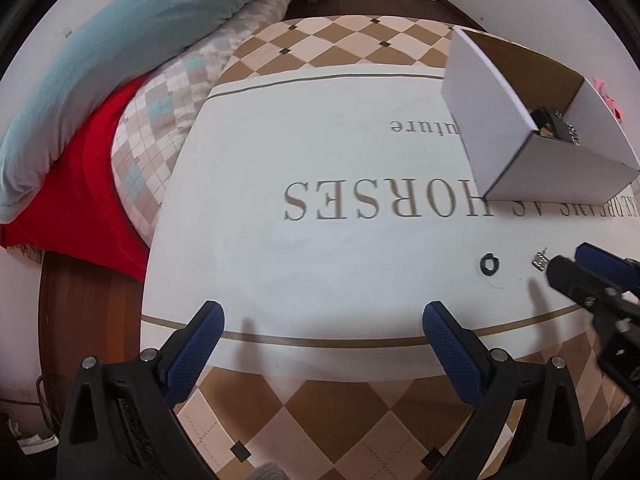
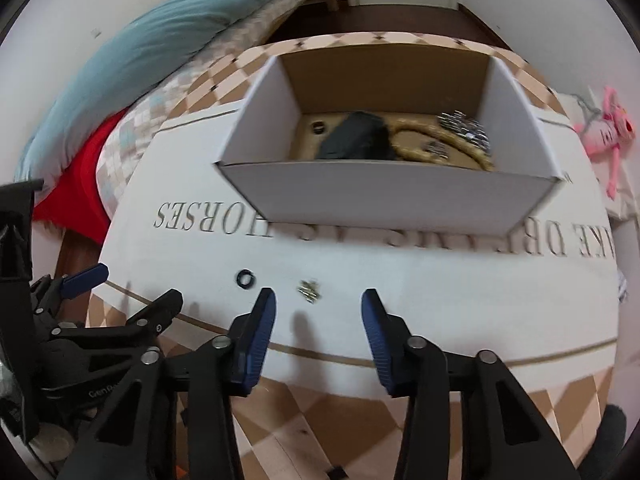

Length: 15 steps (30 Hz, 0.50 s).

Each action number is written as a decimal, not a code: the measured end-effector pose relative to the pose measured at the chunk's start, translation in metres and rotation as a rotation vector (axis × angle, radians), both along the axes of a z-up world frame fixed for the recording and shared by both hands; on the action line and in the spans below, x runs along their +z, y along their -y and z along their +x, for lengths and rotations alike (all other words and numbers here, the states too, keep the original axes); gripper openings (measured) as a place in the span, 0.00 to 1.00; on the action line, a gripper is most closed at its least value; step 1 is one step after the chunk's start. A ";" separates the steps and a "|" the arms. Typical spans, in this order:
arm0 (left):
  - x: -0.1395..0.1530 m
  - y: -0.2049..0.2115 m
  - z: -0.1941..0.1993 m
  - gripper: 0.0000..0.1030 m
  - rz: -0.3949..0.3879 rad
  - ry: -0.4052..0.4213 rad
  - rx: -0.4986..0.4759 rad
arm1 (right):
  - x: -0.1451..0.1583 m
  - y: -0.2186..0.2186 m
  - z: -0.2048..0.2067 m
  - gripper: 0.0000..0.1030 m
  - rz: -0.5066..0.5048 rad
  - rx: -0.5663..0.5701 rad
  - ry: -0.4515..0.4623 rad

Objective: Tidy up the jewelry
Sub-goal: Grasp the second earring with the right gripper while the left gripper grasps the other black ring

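Lining up over the small metallic piece (image 2: 309, 291), the right tool (image 2: 318, 312) has its two blue fingers spread apart, holding nothing, with the piece lying on the white printed cloth straight ahead of the gap and a little toward the left finger. It looks like a small cluster of silver and gold bits, an earring or charm perhaps; its long axis is too small to tell. Just beside it toward the left edge of the counter (image 2: 440, 292) lies a black ring (image 2: 245, 279), flat on the cloth and apart from the metallic piece. The left tool (image 1: 323, 318) is likewise spread wide and empty, pointing at bare cloth, with the ring off to its right and farther ahead. So the right hand is clearly the nearer one to the metallic piece, needing a short reach forward and down to close on it. Beyond, toward the far edge, stands the open white cardboard box (image 2: 384, 200), already holding a dark bundle, a beaded loop and some silver pieces, likely the destination.
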<state>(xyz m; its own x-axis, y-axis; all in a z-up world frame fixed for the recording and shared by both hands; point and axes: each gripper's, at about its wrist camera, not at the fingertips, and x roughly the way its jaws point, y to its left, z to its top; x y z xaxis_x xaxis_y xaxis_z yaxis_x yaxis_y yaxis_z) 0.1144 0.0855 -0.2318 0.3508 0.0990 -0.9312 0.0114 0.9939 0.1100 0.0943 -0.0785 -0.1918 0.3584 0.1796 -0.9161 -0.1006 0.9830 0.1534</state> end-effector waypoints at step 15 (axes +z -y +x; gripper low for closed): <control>0.009 0.022 0.005 0.99 -0.051 0.008 -0.029 | -0.001 0.015 -0.005 0.06 -0.072 -0.037 0.019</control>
<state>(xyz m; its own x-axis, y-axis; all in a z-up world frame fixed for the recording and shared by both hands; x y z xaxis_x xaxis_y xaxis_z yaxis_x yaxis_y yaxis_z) 0.1198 0.0634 -0.2225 0.3601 0.0414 -0.9320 0.0399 0.9974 0.0597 0.0889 -0.0934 -0.1924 0.3808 0.0995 -0.9193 -0.0665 0.9946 0.0801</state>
